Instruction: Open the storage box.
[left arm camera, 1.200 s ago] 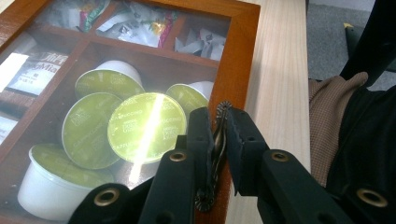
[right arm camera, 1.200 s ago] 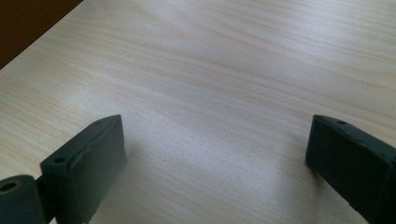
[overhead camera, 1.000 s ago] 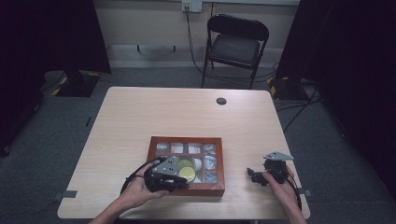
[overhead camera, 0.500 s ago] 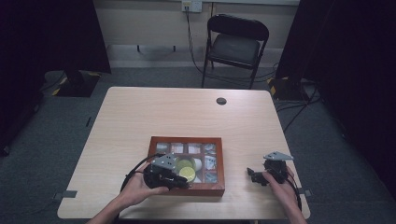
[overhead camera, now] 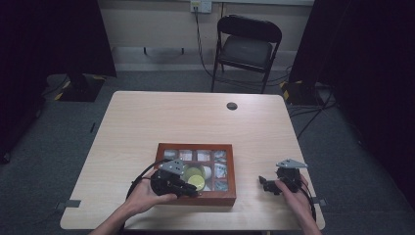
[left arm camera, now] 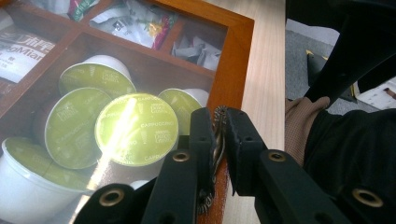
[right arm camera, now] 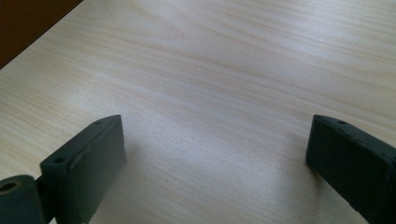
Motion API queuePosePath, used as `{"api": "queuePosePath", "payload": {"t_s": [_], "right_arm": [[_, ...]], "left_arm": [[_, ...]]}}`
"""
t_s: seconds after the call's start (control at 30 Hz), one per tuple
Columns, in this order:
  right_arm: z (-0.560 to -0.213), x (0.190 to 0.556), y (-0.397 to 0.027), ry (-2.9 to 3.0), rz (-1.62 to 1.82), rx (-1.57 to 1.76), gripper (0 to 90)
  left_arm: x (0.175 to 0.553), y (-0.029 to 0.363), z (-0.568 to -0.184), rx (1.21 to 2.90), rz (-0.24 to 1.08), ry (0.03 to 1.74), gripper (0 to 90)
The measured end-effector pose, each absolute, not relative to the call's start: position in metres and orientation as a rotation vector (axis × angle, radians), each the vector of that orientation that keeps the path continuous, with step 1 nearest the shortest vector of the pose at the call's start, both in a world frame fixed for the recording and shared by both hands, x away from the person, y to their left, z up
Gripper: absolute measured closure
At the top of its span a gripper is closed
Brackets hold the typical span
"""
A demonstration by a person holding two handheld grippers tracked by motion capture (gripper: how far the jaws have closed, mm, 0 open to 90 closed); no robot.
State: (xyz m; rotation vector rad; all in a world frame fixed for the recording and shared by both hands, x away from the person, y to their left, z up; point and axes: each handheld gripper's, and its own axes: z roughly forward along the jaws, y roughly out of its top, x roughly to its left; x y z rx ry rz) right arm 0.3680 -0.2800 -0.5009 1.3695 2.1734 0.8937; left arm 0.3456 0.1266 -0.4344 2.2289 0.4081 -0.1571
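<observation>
Nothing has shifted since the earlier high views: both hands, the box and both tools sit where they were.

In the high view, lower left of centre, the left hand-held gripper (overhead camera: 188,188) lies over the near part of the wooden box (overhead camera: 231,169), which rests on the bench (overhead camera: 161,117). In the left gripper view its jaws are pinched nearly together on a small ridged metal latch (left arm camera: 218,140) at the box's near edge, at the lower middle of the frame.

The box has a clear lid and several compartments. The large one at the left of the left gripper view holds white coffee capsules (left arm camera: 136,129) with green foil tops, some lying over one another. The smaller compartments along the top of that frame hold packets (left arm camera: 133,21) in wrappers.

At the lower right of the high view, the right hand-held gripper (overhead camera: 266,185) rests on the bench well apart from the box. In the right gripper view its jaws stand wide over bare wood, gripping nothing.

A chair (overhead camera: 247,46) stands beyond the bench, top centre.
</observation>
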Motion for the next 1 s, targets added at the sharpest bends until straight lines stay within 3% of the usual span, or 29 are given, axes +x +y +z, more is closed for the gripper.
{"api": "queuePosePath", "payload": {"t_s": [1.0], "right_arm": [[-0.501, 0.368, -0.280, 2.173, 0.894, 1.369, 4.0]], "left_arm": [[0.350, 0.129, -0.422, 2.200, -0.209, 0.484, 81.5]]}}
